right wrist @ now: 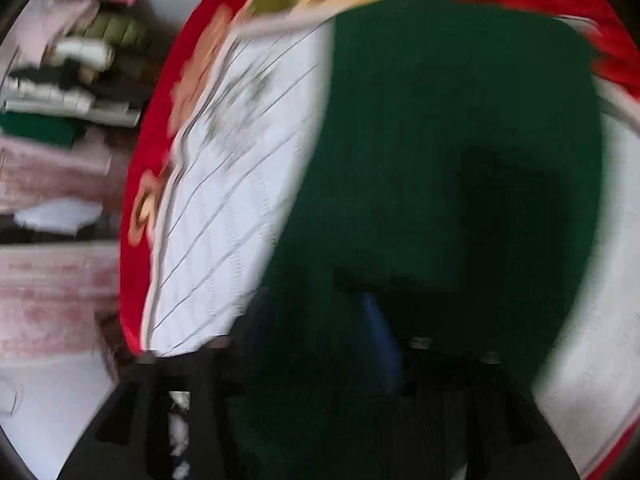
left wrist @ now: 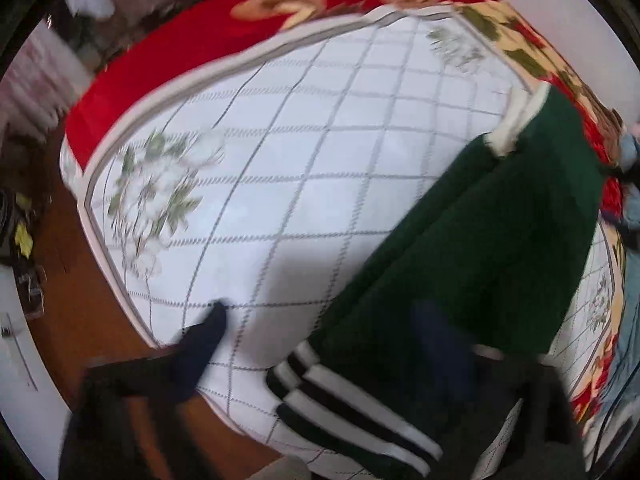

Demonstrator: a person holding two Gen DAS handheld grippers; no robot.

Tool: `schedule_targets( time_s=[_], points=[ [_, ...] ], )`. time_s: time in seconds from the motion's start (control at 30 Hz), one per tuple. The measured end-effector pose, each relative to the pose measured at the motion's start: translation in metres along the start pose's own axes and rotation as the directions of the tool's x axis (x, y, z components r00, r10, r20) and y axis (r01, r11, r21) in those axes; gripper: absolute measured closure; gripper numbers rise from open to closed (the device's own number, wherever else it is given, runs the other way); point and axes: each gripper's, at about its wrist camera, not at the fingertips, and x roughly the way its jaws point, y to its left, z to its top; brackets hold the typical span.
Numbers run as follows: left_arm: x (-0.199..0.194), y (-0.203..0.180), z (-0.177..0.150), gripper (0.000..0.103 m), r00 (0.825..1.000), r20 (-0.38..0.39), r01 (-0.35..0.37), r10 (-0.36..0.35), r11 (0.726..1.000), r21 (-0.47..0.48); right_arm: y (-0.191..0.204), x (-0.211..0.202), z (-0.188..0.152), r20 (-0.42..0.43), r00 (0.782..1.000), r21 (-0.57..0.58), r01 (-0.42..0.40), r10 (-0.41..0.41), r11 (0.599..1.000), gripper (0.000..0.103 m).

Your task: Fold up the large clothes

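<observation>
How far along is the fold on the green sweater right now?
Done: the green sweater lies on the white quilt as a narrowed strip, its striped hem near the bed edge. In hand: nothing; the left gripper is open with no cloth between its fingers, and the right view is too blurred to show a grip. Left: likely folding it shorter.

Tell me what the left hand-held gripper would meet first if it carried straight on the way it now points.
Probably the edge of the green sweater, near its striped hem, lying on the white quilted bedspread. The left hand-held gripper points steeply down with jaws wide and nothing between them; depth is unclear.
</observation>
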Motion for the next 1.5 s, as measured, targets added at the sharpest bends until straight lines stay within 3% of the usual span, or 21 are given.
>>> schedule_targets(
  time_s=[0.07,0.13,0.23,0.33,0.37,0.43,0.47,0.5,0.63,0.73,0.83,0.9,0.97,1.03,1.17,1.23,1.33,1.37,1.4,1.5],
  points=[
    [0.003,-0.023,0.003,0.000,1.000,0.015,-0.012,0.012,1.000,0.024,-0.057,-0.019,-0.009,0.055,0.997,0.081,0.056,-0.060,0.995,0.013],
    [0.006,-0.036,0.001,0.000,1.000,0.022,-0.008,0.007,0.999,0.032,-0.100,-0.014,-0.010,0.047,0.998,0.158,0.032,-0.040,0.987,0.013],
    [0.023,-0.061,0.010,0.000,0.999,0.025,-0.026,0.025,0.999,0.047,-0.148,0.022,0.002,0.042,0.991,0.232,-0.131,0.124,0.964,0.013],
    [0.037,-0.081,0.012,0.000,0.997,0.024,-0.073,0.071,0.995,0.074,-0.166,0.068,0.016,0.047,0.951,0.259,-0.307,0.306,0.916,0.012],
    [0.039,-0.086,0.012,0.000,0.996,0.025,-0.091,0.089,0.992,0.083,-0.167,0.067,0.017,0.080,0.945,0.259,-0.327,0.317,0.909,0.013],
    [0.040,-0.094,0.011,0.000,0.993,0.036,-0.116,0.113,0.988,0.104,-0.161,0.064,0.017,0.119,0.937,0.238,-0.347,0.328,0.907,0.040],
    [0.039,-0.098,0.009,0.000,0.991,0.039,-0.130,0.126,0.985,0.117,-0.162,0.062,0.013,0.130,0.932,0.245,-0.361,0.338,0.900,0.062],
    [0.038,-0.099,0.007,0.000,0.990,0.038,-0.138,0.134,0.983,0.124,-0.164,0.057,0.009,0.144,0.925,0.264,-0.378,0.351,0.888,0.075],
    [0.030,-0.105,-0.005,0.000,0.986,0.026,-0.165,0.163,0.970,0.177,-0.181,0.020,-0.031,0.218,0.901,0.398,-0.433,0.375,0.808,0.083],
    [0.025,-0.106,-0.016,0.000,0.985,0.008,-0.170,0.173,0.960,0.224,-0.198,-0.018,-0.092,0.218,0.924,0.491,-0.381,0.313,0.784,0.083],
    [0.021,-0.108,-0.028,0.000,0.985,-0.016,-0.163,0.173,0.950,0.266,-0.205,-0.042,-0.155,0.121,0.969,0.535,-0.247,0.216,0.808,0.080],
    [0.025,-0.114,-0.032,0.000,0.985,-0.032,-0.154,0.170,0.945,0.290,-0.213,-0.038,-0.186,-0.072,0.989,0.521,-0.071,0.127,0.851,0.054],
    [0.030,-0.126,-0.033,0.000,0.986,-0.041,-0.140,0.160,0.939,0.314,-0.221,-0.032,-0.204,-0.201,0.978,0.485,0.044,0.063,0.873,0.049],
    [0.030,-0.142,-0.030,0.000,0.991,-0.030,-0.114,0.131,0.936,0.334,-0.231,-0.037,-0.211,-0.244,0.968,0.497,0.067,0.065,0.865,0.048],
    [0.026,-0.181,-0.013,0.000,0.998,0.018,-0.063,0.061,0.922,0.383,-0.228,-0.081,-0.198,-0.239,0.971,0.440,0.095,0.014,0.893,0.048],
    [0.029,-0.202,-0.004,0.000,0.999,0.037,-0.039,0.025,0.898,0.439,-0.219,-0.106,-0.178,-0.196,0.980,0.382,0.098,-0.023,0.919,0.048],
    [0.043,-0.235,0.002,0.000,0.999,0.047,-0.044,0.021,0.825,0.563,-0.201,-0.131,-0.126,-0.127,0.987,0.239,0.128,-0.100,0.962,0.047],
    [0.051,-0.246,0.002,0.000,0.999,0.050,-0.048,0.022,0.791,0.610,-0.195,-0.133,-0.112,-0.105,0.988,0.205,0.132,-0.113,0.970,0.042],
    [0.057,-0.253,0.002,0.000,0.999,0.047,-0.044,0.018,0.770,0.636,-0.187,-0.133,-0.091,-0.075,0.987,0.142,0.151,-0.141,0.978,0.034],
    [0.078,-0.272,0.001,0.001,1.000,-0.010,0.013,-0.008,0.726,0.687,-0.160,-0.107,-0.026,-0.031,0.975,-0.044,0.220,-0.221,0.975,0.028]
  ],
)
